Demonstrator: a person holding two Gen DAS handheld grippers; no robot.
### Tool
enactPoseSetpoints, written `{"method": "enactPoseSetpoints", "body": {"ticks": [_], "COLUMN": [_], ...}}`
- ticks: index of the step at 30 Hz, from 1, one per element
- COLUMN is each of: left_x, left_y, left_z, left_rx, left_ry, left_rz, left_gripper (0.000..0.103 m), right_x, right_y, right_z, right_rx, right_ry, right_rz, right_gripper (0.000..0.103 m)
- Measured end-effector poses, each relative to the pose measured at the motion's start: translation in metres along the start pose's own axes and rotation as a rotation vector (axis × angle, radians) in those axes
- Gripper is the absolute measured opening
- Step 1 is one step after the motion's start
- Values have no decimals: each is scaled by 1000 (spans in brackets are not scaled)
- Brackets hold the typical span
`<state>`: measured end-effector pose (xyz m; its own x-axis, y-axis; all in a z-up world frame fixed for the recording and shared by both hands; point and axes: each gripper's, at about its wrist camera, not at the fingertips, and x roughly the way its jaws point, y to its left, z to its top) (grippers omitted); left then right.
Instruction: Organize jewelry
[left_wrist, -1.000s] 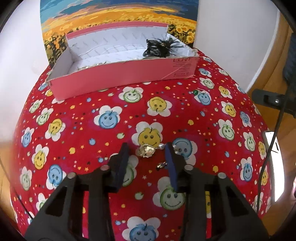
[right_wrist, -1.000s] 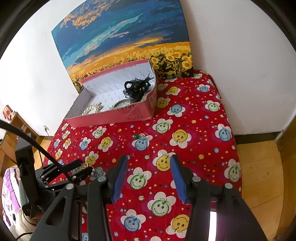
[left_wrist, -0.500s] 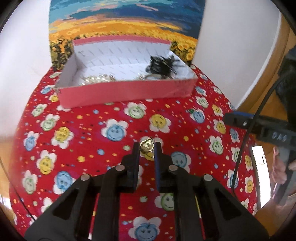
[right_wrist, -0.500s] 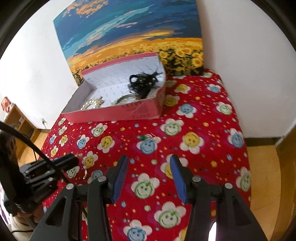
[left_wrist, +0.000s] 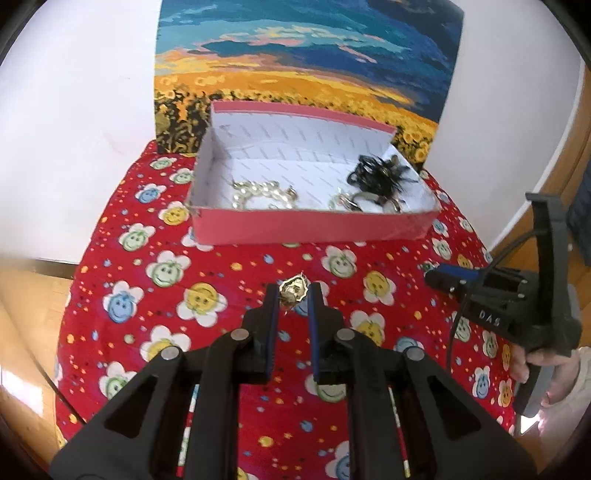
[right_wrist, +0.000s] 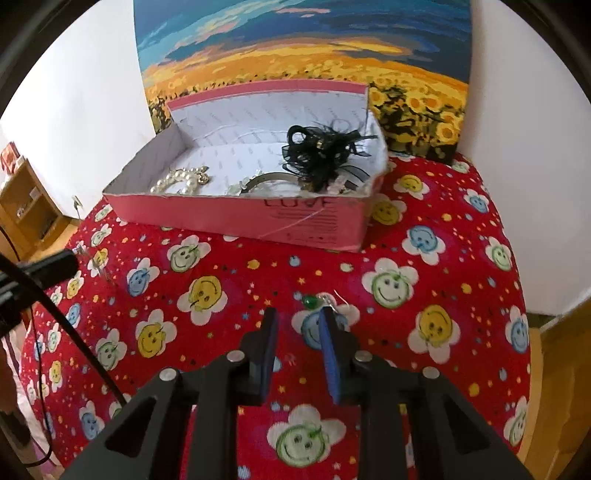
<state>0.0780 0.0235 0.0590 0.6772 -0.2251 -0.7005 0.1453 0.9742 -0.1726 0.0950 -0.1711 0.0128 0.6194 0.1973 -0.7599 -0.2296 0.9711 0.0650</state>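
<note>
My left gripper is shut on a small gold pendant and holds it above the red cloth, in front of the pink box. The box holds a pearl bracelet, a black feather hairpiece and a metal bangle. My right gripper is open just above the cloth, close behind a green-bead earring that lies on the cloth. The box also shows in the right wrist view, with the pearls and the hairpiece inside.
A sunflower painting leans on the white wall behind the box. The table with the red smiley-flower cloth drops off at the right to a wooden floor. A wooden shelf stands at the far left.
My left gripper shut on the gold pendant, lifted it off the cloth and moved toward the box. My right gripper moved forward to the green-bead earring and narrowed a little.
</note>
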Motion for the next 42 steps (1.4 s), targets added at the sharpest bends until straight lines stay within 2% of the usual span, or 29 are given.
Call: {"method": "enactPoseSetpoints", "body": {"ticks": [8,13,17,23,32,37,42], "left_x": [3,5,5,3,5,22,48], "left_y": [11,15,17,13,2,-1,1], "left_z": [10,14,16,23,55,73,82], "left_rx": [-11,-13,-27,-6,34,36,25], "left_ry": [-9,-14,-16,-22,-66,-64,-33], "left_rz": [-6,-9,-20,-18,-31,-40,-43], "left_gripper": [7,7,7,7,7,7,7], "right_x": [17,19,21,6,-42,-35,-10], "right_y": [8,11,16,17,29,31,30], "right_z": [5,8,9,9,44,66,80], "right_rx": [-44,-63,-91,-69,-53,-27,14], "right_ry": [9,9,20,13,-116,-142,-123], "right_rz": [-66,-81,-106,-54,28,49,65], "right_gripper": [22,12,11,11,11,11,11]}}
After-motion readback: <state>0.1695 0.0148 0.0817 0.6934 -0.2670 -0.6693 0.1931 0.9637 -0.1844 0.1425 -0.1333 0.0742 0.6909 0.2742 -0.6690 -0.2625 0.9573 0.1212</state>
